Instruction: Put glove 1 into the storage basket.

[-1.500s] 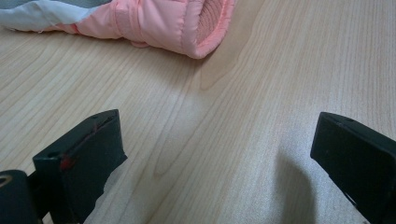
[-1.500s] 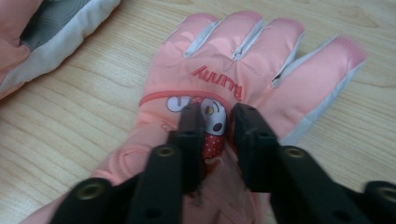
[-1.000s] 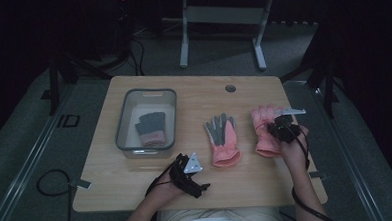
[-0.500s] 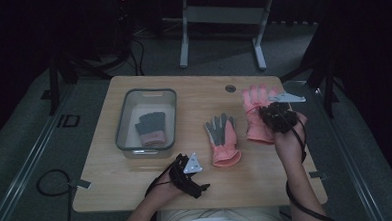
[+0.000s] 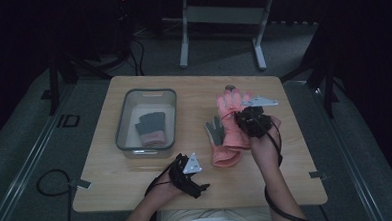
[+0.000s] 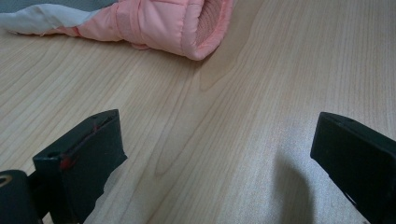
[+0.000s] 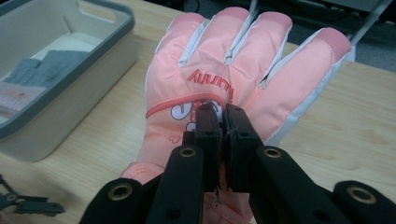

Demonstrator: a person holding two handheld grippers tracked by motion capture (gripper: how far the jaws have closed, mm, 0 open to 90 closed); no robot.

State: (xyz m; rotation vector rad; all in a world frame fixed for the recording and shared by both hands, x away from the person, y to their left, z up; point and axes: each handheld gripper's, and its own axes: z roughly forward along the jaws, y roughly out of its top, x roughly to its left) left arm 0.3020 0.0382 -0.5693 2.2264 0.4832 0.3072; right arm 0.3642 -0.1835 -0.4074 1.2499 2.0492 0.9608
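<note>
My right claw (image 7: 223, 122) is clamped on the back of a padded pink winter glove with white finger seams (image 7: 233, 65); its jaws are pinched tight together on a fold of the fabric. In the high view that claw (image 5: 248, 119) holds the glove (image 5: 230, 109) with its fingers pointing away from me, its cuff overlapping a second pink glove lying grey palm up (image 5: 218, 139) on the light wooden desk (image 5: 193, 95). My left claw (image 6: 212, 154) rests low over bare desk, jaws spread wide with nothing between them; ahead of it I see just the second glove's cuff (image 6: 177, 23), the rest cut off by the frame. A clear plastic bin with a grey rim (image 5: 147, 120) holds a grey knit glove with a pink cuff (image 5: 151, 128), dim and hard to read
</note>
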